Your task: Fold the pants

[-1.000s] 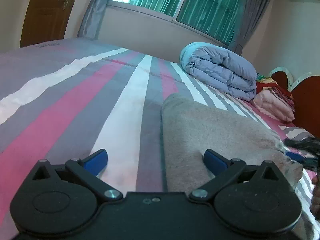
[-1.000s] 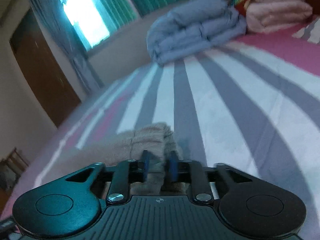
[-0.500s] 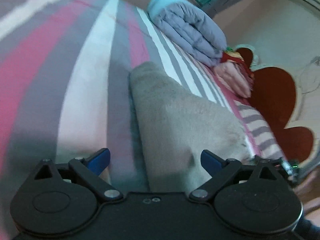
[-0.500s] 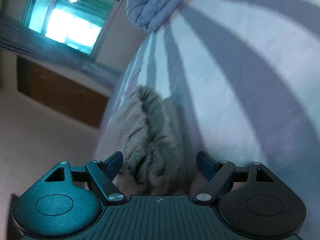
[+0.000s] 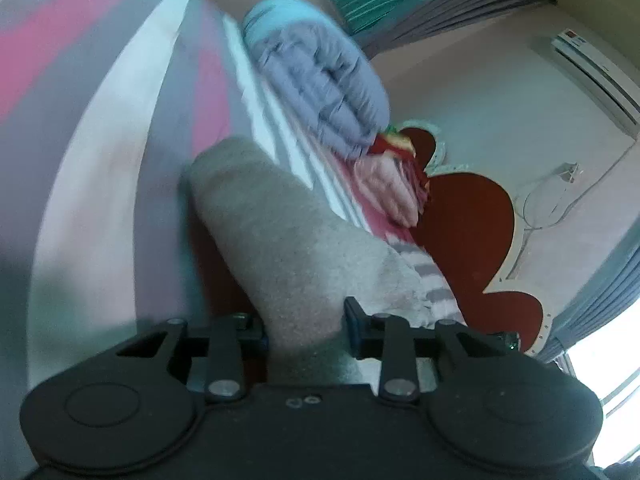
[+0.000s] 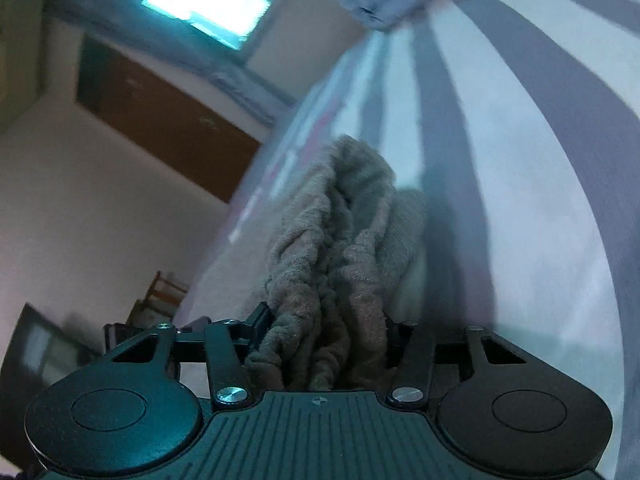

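With the soft grey-brown fleece pants (image 5: 288,248) lying on the pink, white and grey striped bedsheet (image 5: 100,184), the left gripper (image 5: 305,326) and right gripper (image 6: 326,332) are both closing on bunched fabric, so each should catch every layer before lifting evenly.

A: How many pants (image 5: 288,232) are on the bed?
B: One pair, grey and fuzzy, lying near on one striped bedsheet (image 5: 120,128).
A: Grippers?
B: Two: one left gripper (image 5: 305,326), one right gripper (image 6: 326,330).
A: Bedding farther off?
B: One rolled blue-grey quilt (image 5: 320,80), one folded pink blanket (image 5: 390,188) to its right.
A: On the walls?
B: One air conditioner (image 5: 596,68), one brown door (image 6: 160,120).
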A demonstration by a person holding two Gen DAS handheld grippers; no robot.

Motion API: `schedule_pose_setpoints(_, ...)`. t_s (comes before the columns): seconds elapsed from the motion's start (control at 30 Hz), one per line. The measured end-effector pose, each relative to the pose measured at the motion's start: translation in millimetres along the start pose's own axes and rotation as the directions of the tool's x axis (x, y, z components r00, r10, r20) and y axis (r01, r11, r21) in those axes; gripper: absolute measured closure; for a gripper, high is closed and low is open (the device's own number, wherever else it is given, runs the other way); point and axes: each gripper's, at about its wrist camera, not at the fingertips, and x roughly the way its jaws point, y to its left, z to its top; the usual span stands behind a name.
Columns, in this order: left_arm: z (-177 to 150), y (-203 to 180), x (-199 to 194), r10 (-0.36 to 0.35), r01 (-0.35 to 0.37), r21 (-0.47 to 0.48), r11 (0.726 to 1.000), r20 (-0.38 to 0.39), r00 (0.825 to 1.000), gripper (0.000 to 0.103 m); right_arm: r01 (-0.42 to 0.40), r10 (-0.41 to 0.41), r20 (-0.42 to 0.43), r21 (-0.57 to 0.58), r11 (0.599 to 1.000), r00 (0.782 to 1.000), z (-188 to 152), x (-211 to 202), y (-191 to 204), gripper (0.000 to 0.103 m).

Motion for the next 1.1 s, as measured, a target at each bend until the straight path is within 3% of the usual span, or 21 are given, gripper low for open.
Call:
schedule_pose_setpoints(0.23, 93.6, 4.5, 25.6, 0.051, -0.056, 0.051, 0.997, 0.09, 0.995, 0.079, -0.044, 0.047, 0.053, -0.052, 0.998, 0.997, 85.6, 48.7, 10.9, 0.056)
schedule_pose_setpoints(0.4, 144.1, 33.7, 61.3, 0.134, -0.139, 0.05, 0.989, 0.078, 0.988, 0.078, -0.043, 0.045, 0.073, -0.028, 0.999, 0.996, 144.8, 102.8, -1.6, 0.056)
schedule_pose_setpoints(0.47, 151.3, 54.2, 75.1, 0.218, -0.219, 0.023, 0.976, 0.037, 0.975, 0.06, -0.023, 0.024, 0.059, -0.012, 1.0, 0.998, 157.4, 126.4, -11.8, 0.056)
schedule_pose_setpoints(0.5, 151.4, 63.2, 85.0, 0.284, -0.284, 0.017, 0.959, 0.017, 0.959, 0.029, -0.004, 0.004, 0.044, 0.003, 1.0, 0.999, 161.8, 137.5, -22.3, 0.055)
schedule_pose_setpoints(0.53, 146.6, 70.2, 91.3, 0.309, -0.31, 0.035, 0.95, 0.027, 0.951, 0.02, 0.044, -0.045, 0.026, 0.021, 0.999, 0.999, 161.9, 147.3, -34.6, 0.048)
schedule_pose_setpoints(0.57, 142.0, 71.9, 91.1, 0.291, -0.294, 0.066, 0.954, 0.051, 0.955, 0.017, 0.1, -0.1, 0.01, 0.022, 0.995, 0.995, 159.8, 155.9, -44.0, 0.034)
schedule_pose_setpoints(0.6, 136.3, 70.7, 91.8, 0.281, -0.288, 0.102, 0.952, 0.07, 0.957, 0.013, 0.113, -0.114, 0.012, 0.023, 0.993, 0.993, 158.4, 164.0, -53.9, 0.031)
schedule_pose_setpoints(0.7, 126.8, 61.2, 88.2, 0.293, -0.308, 0.169, 0.936, 0.107, 0.95, 0.012, 0.041, -0.042, 0.085, 0.017, 0.999, 0.996, 146.2, 162.6, -65.6, 0.025)
schedule_pose_setpoints(0.77, 121.7, 51.4, 75.9, 0.345, -0.37, 0.188, 0.91, 0.156, 0.926, 0.007, 0.025, -0.026, 0.091, 0.016, 1.0, 0.995, 144.5, 158.7, -66.7, 0.024)
schedule_pose_setpoints(0.83, 116.8, 39.8, 62.2, 0.419, -0.466, 0.213, 0.859, 0.23, 0.878, 0.006, 0.029, -0.034, 0.111, 0.044, 0.999, 0.993, 146.2, 148.1, -64.9, 0.02)
schedule_pose_setpoints(0.87, 113.8, 35.6, 55.2, 0.442, -0.498, 0.216, 0.84, 0.262, 0.858, 0.006, 0.03, -0.038, 0.14, 0.054, 0.998, 0.989, 149.4, 144.4, -65.4, 0.013)
schedule_pose_setpoints(0.97, 109.6, 35.3, 57.5, 0.538, -0.585, 0.201, 0.786, 0.245, 0.807, 0.005, 0.068, -0.074, 0.201, 0.036, 0.997, 0.977, 150.9, 133.8, -65.9, 0.006)
schedule_pose_setpoints(1.07, 98.2, 20.0, 48.2, 0.573, -0.628, 0.18, 0.757, 0.277, 0.771, 0.006, 0.191, -0.182, 0.143, -0.052, 0.98, 0.973, 138.9, 138.9, -51.3, 0.005)
schedule_pose_setpoints(1.1, 94.1, 12.3, 43.4, 0.566, -0.624, 0.18, 0.761, 0.286, 0.773, 0.006, 0.207, -0.198, 0.151, -0.049, 0.977, 0.968, 136.2, 135.6, -44.6, 0.005)
